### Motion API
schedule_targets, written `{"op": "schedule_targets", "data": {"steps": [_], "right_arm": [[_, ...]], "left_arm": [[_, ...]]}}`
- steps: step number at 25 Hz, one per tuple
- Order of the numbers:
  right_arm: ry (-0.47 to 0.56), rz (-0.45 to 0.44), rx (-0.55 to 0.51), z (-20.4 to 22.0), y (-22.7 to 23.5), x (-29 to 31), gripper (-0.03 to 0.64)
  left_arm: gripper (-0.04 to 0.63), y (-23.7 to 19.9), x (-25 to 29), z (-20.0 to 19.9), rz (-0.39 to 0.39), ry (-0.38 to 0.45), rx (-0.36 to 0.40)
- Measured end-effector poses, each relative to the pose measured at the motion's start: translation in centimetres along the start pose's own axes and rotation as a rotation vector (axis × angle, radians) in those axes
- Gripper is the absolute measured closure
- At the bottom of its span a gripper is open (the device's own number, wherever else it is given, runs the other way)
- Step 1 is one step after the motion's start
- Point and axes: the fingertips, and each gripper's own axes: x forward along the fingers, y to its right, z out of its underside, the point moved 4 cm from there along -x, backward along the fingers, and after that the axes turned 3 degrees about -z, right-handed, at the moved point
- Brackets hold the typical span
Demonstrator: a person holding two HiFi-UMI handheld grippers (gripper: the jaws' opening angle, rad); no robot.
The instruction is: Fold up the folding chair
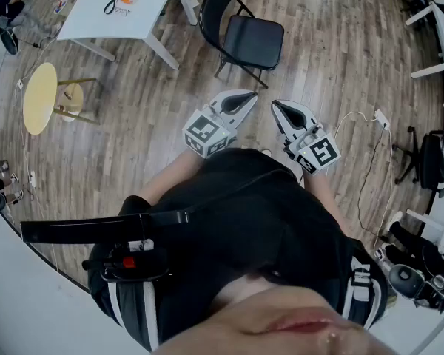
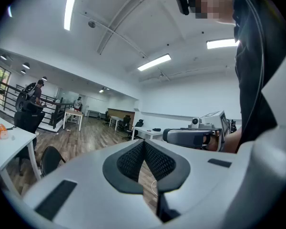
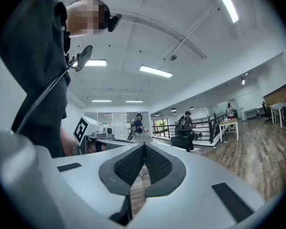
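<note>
A black folding chair [image 1: 243,37] stands unfolded on the wooden floor, straight ahead of me in the head view. Its rounded back [image 2: 50,159] also shows low at the left of the left gripper view. My left gripper [image 1: 249,95] and right gripper [image 1: 275,104] are held side by side in front of my body, level, with their tips a short way from the chair and touching nothing. Both are shut with nothing between the jaws: the left gripper's [image 2: 144,143] pads meet, and so do the right gripper's [image 3: 144,147] pads. The right gripper view does not show the chair.
A white table [image 1: 118,9] with an orange item stands left of the chair, with a yellow round stool [image 1: 41,98] nearer to me. A white cable and power strip [image 1: 381,117] lie on the floor at right, near an office chair [image 1: 431,161]. Other people stand far off.
</note>
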Motion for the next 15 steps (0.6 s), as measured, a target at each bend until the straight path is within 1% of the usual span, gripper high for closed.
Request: {"op": "schedule_targets", "data": {"steps": [9, 15], "right_arm": [[-0.007, 0.014, 0.012, 0.66, -0.09, -0.14, 0.609], [0.029, 0.04, 0.064, 0.53, 0.64, -0.62, 0.609]], "left_arm": [[0.591, 0.31, 0.14, 0.19, 0.013, 0.0, -0.003], [0.591, 0.46, 0.26, 0.37, 0.019, -0.016, -0.013]]}}
